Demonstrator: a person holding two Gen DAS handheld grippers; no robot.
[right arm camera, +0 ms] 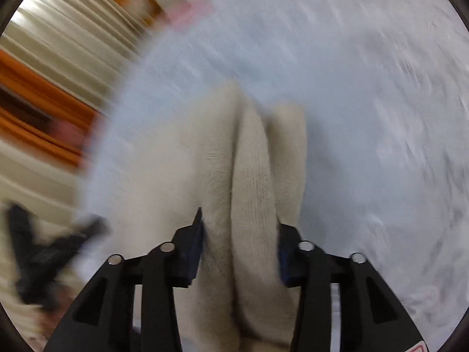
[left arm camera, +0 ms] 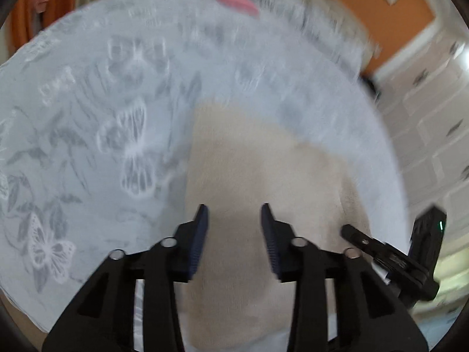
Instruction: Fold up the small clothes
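A small cream knit garment [left arm camera: 252,170] lies on a white cloth with grey butterfly print [left arm camera: 88,135]. My left gripper [left arm camera: 234,214] is open just above the garment's near part, fingers apart with cloth showing between them. The right gripper shows at the left wrist view's right edge [left arm camera: 381,252]. In the right wrist view the same garment [right arm camera: 252,182] is bunched into upright folds that run between the fingers of my right gripper [right arm camera: 239,223]. The jaws stand wide around the folds; whether they pinch the cloth I cannot tell. The view is blurred by motion.
A pink item [left arm camera: 234,1] lies at the table's far edge, also a pink smear in the right wrist view [right arm camera: 187,11]. An orange wall [left arm camera: 366,14] and tiled floor [left arm camera: 433,135] lie beyond. The left gripper shows blurred at the lower left [right arm camera: 52,249].
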